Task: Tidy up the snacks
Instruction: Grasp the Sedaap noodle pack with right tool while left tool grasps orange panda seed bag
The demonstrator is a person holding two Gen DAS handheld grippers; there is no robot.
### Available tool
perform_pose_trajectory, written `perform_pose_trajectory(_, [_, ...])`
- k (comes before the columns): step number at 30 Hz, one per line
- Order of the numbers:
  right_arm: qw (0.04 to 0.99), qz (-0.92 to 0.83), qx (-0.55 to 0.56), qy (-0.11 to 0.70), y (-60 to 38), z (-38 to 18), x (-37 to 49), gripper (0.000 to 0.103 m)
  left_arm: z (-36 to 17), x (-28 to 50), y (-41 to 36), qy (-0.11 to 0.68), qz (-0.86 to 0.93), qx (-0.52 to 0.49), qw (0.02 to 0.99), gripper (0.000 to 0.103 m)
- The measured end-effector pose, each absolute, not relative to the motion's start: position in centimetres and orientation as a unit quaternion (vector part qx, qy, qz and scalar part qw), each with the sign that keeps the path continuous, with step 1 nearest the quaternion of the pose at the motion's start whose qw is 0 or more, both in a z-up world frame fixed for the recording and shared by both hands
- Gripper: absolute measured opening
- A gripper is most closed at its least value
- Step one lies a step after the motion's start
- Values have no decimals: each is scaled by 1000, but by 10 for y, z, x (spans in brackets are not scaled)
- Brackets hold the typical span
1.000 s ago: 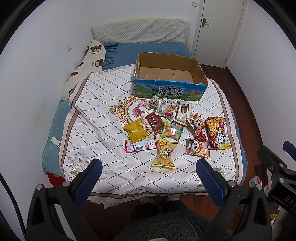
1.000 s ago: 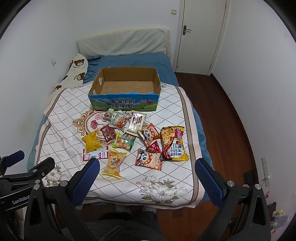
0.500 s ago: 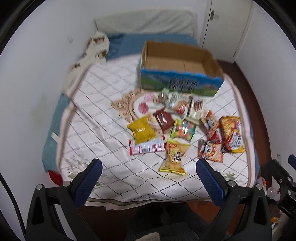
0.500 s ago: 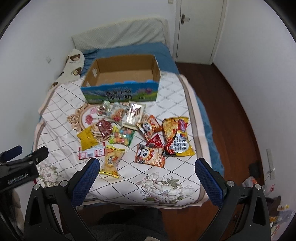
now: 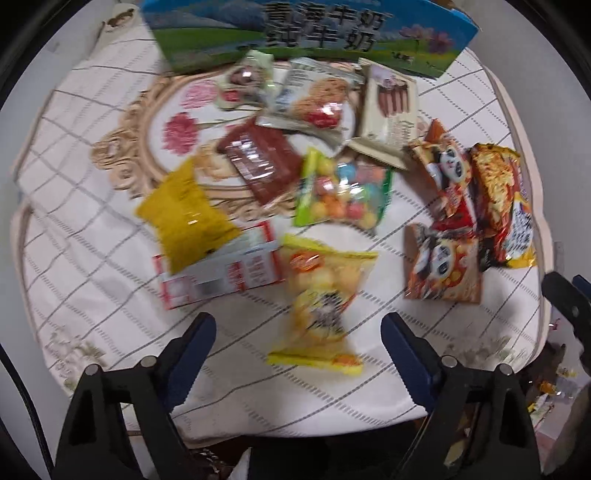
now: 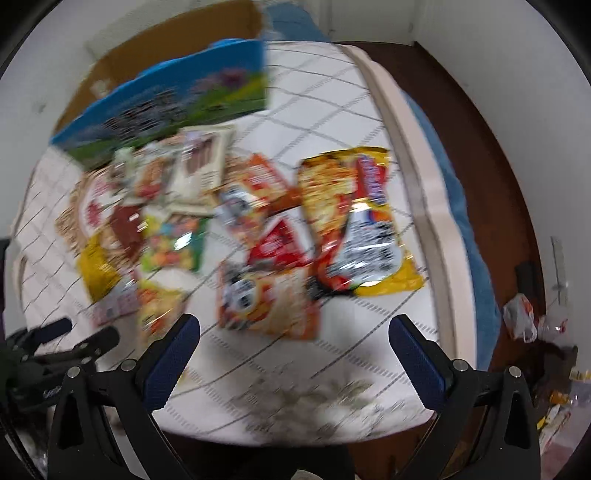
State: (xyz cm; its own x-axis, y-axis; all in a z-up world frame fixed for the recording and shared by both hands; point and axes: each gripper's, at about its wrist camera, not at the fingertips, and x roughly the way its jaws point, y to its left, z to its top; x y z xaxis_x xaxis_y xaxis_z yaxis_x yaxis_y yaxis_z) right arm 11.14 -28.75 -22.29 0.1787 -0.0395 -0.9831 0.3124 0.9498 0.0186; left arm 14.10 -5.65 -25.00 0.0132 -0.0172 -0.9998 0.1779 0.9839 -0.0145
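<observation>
Several snack packets lie on a quilted bed cover point(image 5: 92, 258). A blue and green cardboard box point(image 5: 303, 33) stands behind them; it also shows in the right wrist view point(image 6: 177, 99). My left gripper point(image 5: 298, 334) is open and empty, right over a yellow snack bag point(image 5: 321, 299). A red and white packet point(image 5: 221, 271) and a mustard bag point(image 5: 184, 214) lie to its left. My right gripper point(image 6: 294, 336) is open and empty, just in front of a panda snack packet point(image 6: 266, 295). A large orange noodle bag point(image 6: 358, 218) lies beyond it.
The bed's right edge point(image 6: 432, 206) drops to a dark wood floor point(image 6: 480, 147). Litter and bags point(image 6: 524, 321) lie on the floor at the right. The left gripper shows at the lower left of the right wrist view point(image 6: 62, 343).
Both grippers have moved forward and down, close over the snacks. The box and packets now fill the views. Both stay open and empty.
</observation>
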Motion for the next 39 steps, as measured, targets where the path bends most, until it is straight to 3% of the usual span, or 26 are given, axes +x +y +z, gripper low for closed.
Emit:
perform_pose_trajectory(8, [732,-146,117,655,-355,-278,176,103,-268,158,-117,686,-91,100,715,91])
perform_pose_trajectory(14, [684,-95,104,716,-366,-337,219,103,-278,140,-171,618,-175,257,722,91])
perform_pose_trajectory(16, [669,-81,96,732,-368,-351,225,90,-282,125,-192,570,-218,340,716,91])
perform_pose_trajectory(17, [663,-72,99,739,-370,-356,226,89,-284,115,-204,540,-246,385,707,91])
perform_pose_trajectory(20, [653,-54,124,745,-384,-362,225,89,-292,94,-231,480,-307,467,676,91])
perform_pose_trajectory(25, [632,-31,147,761,-411,-365,228,89,-316,72,-267,446,-373,537,611,91])
perform_pose_trajectory(32, [623,-26,135,770,-431,-371,230,89,-340,76,-295,439,-402,556,579,91])
perform_pose_trajectory(35, [623,-23,133,770,-432,-374,233,89,-333,81,-277,455,-399,530,595,79])
perform_pose_trajectory(37, [625,-21,125,771,-428,-377,228,89,-324,87,-259,474,-383,502,614,62])
perform_pose_trajectory(39, [626,-22,120,770,-420,-377,220,89,-322,91,-249,496,-360,474,632,53])
